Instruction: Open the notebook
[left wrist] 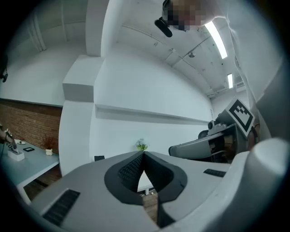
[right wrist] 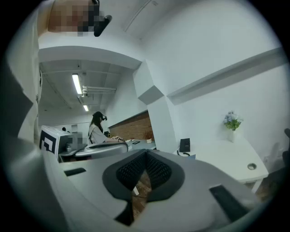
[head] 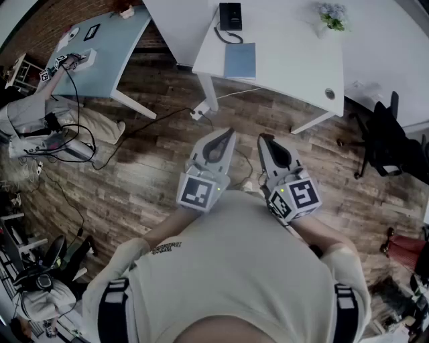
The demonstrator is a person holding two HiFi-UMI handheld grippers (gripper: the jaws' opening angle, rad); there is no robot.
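The left gripper (head: 226, 134) and right gripper (head: 264, 139) are hovering with jaws closed and empty, well short of the worktop (head: 295, 53), where the notebook (head: 240, 60) is lying straight ahead, equally near both.

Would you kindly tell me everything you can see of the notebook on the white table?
The notebook is a plain rectangle with a pale blue-grey cover. It is closed and lies flat on the white table, close to the table edge nearest the person and just in front of the black telephone. Nothing rests on it.
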